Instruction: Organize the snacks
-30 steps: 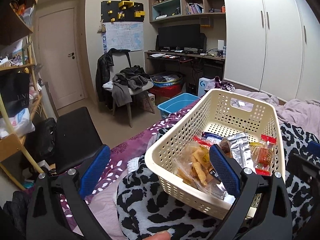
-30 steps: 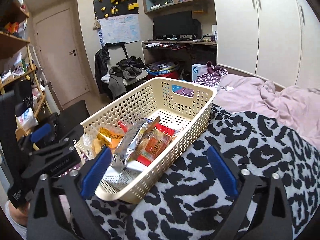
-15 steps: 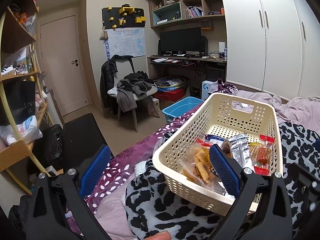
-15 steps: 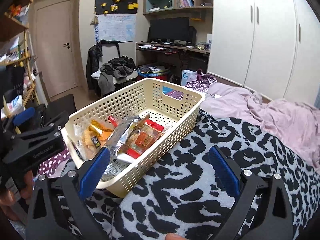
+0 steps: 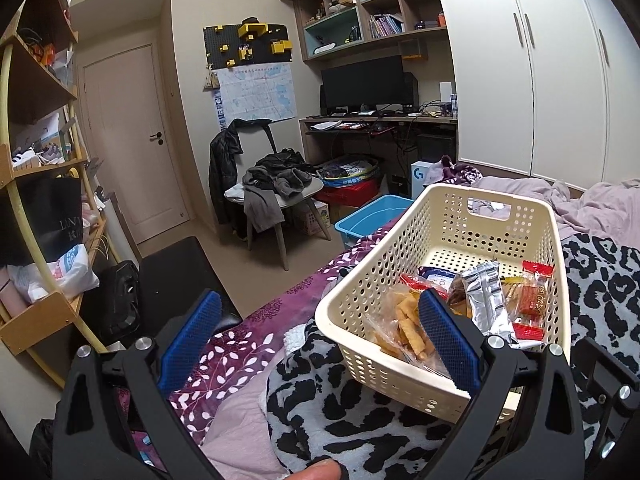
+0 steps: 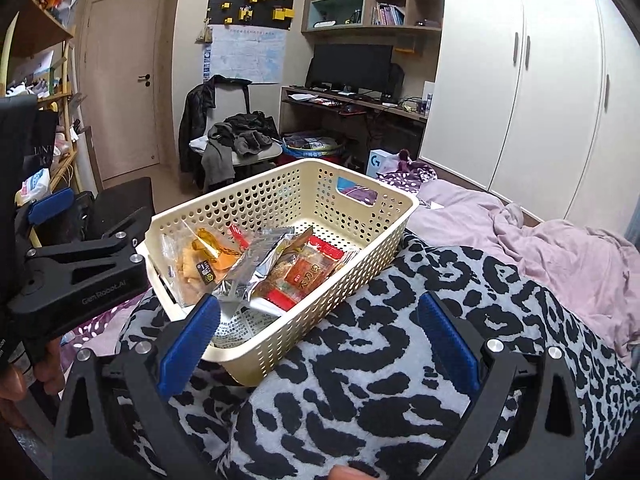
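Observation:
A cream perforated basket [image 5: 400, 236] rests on a leopard-print blanket on the bed. Inside lie a clear bag of fried sticks [image 5: 400, 328], a silver packet [image 5: 486, 300] and a red-wrapped snack [image 5: 534, 296]. My left gripper [image 5: 320, 340] is open and empty; its right pad overlaps the basket's near left corner in the view. In the right wrist view the basket [image 6: 360, 256] sits ahead and left, holding the clear bag [image 6: 196, 260], the silver packet [image 6: 256, 264] and red packets [image 6: 304, 276]. My right gripper [image 6: 318, 344] hangs open over the blanket, holding nothing.
The leopard blanket [image 6: 400, 360] covers the near bed, with a pink duvet [image 6: 560, 248] at the right and a purple floral sheet [image 5: 248, 344] at the left. On the floor stand a blue bin [image 5: 368, 220] and a chair with clothes [image 5: 276, 188]. Shelves [image 5: 36, 184] line the left wall.
Both views have drawn back and risen a little from the basket. The snacks lie as before, and both grippers stay open.

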The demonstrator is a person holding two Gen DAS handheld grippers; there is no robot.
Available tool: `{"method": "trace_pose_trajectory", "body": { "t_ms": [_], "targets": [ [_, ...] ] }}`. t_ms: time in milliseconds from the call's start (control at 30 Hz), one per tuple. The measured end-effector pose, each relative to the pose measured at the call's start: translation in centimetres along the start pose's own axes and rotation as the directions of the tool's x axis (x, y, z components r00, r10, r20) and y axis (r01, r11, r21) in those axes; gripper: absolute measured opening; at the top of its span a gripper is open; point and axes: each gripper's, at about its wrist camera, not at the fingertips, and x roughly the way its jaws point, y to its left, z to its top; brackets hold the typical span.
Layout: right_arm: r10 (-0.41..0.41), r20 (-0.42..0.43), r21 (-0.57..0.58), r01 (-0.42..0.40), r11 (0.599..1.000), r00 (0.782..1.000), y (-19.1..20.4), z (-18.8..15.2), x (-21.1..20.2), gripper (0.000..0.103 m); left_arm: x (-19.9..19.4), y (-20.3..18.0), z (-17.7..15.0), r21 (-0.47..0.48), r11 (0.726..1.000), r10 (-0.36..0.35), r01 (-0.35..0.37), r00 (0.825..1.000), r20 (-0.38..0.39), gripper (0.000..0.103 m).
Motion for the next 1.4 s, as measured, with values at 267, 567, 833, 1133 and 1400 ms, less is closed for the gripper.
{"method": "trace_pose_trajectory", "body": {
  "t_ms": [267,567,833,1133,1400],
  "targets": [
    [-0.033,-0.002,-0.035,0.033,0.999,0.999,1.1,-0.2,0.1,0.098,0.3,-0.1,-0.1,0.017,1.000,0.012,-0.012,1.000,-0.005,0.101],
    [-0.060,-0.008,-0.079,0.060,0.995,0.998,2.0,-0.1,0.5,0.098,0.9,-0.1,-0.2,0.024,1.000,0.018,-0.018,1.000,-0.013,0.101],
    [-0.047,-0.021,-0.080,0.045,0.996,0.999,2.3,0.2,0.7,0.098,1.0,-0.1,-0.4,0.026,0.999,0.024,-0.024,1.000,-0.013,0.101],
    [-0.031,-0.029,-0.111,0.027,0.993,0.999,3.2,0.4,0.9,0.098,1.1,0.2,-0.5,0.034,0.999,0.037,-0.037,0.999,-0.011,0.101],
    [-0.020,-0.035,-0.117,0.016,0.993,0.999,3.4,0.5,1.1,0.098,1.1,0.2,-0.5,0.035,0.999,0.038,-0.037,0.999,-0.010,0.101]
  ]
}}
